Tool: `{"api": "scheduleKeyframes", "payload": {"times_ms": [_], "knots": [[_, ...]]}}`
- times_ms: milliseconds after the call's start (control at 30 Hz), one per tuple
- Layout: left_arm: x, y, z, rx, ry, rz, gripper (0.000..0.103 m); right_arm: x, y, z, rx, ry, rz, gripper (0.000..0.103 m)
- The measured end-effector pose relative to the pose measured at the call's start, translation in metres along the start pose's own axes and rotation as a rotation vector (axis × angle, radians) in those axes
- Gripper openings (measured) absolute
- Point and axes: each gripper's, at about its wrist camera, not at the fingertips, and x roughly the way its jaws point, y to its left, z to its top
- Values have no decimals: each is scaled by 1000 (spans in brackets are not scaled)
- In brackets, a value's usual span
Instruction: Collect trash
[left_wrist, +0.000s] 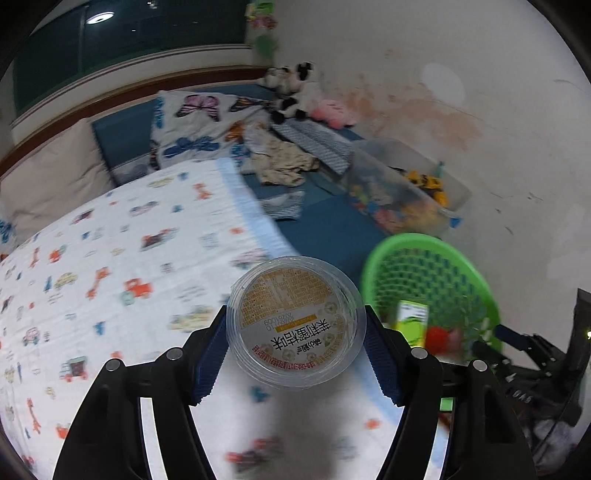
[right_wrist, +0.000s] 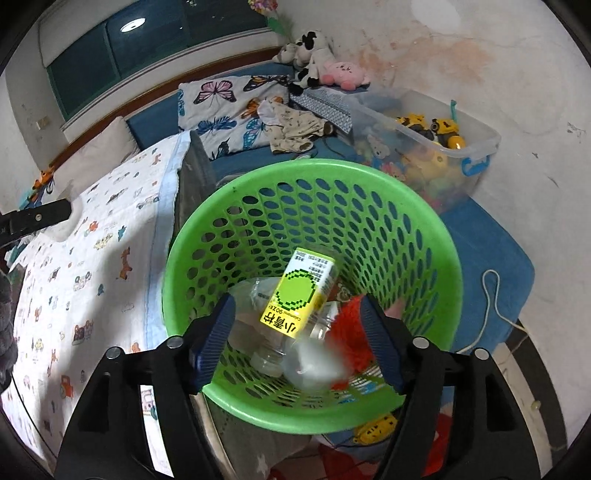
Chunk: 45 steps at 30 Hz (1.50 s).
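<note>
Plastic fills the middle of my left wrist view: my left gripper (left_wrist: 295, 341) is closed on a clear round cup (left_wrist: 295, 323), one blue pad (left_wrist: 208, 356) pressed to each side, its printed foil lid facing the camera. Below it lies a white blanket (left_wrist: 110, 266) printed with small cars and animals. At 3 o'clock from the cup sits the green basket (left_wrist: 476, 273), blurred, with a green carton (left_wrist: 412, 321) and something red just visible inside; further right the dark frame of my right gripper (left_wrist: 532, 347) shows beside the basket. At 12 o'clock a butterfly pillow (left_wrist: 199, 129) and plush toys (left_wrist: 295, 92) rest against the wall. My right wrist view looks straight down into the green basket (right_wrist: 258, 184), which the left view only shows side-on: a yellow-green drink carton (right_wrist: 299, 299) lies tilted over a clear plastic bottle (right_wrist: 269, 354), with red wrapping (right_wrist: 351, 332) at 4 o'clock from it. My right gripper (right_wrist: 297, 345) hangs over the opening with its jaws spread wide and nothing between them. A clear toy bin (right_wrist: 476, 147) stands at 1 o'clock; the cup does not appear here, only a black edge of my left gripper (right_wrist: 37, 218) at 9 o'clock.
</note>
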Motion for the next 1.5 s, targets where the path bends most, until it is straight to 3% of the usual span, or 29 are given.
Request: {"api": "scheduleKeyframes", "payload": {"times_ms": [400,667,900,1500], "knots": [[34,-84,-3,87,75,-76,68,-29,-17,-13,35,-37,-1,75],[29,-96,-6,117,54,-87,86,-38,-19,-21,23,-38,-11,75],[1,-90,-13,133,15,-67,90,-49,-7,-30,-4,-37,-12,76],[-100,-13,-73,50,-133,75,96,-94,63,-54,-107,-98,12,93]]}}
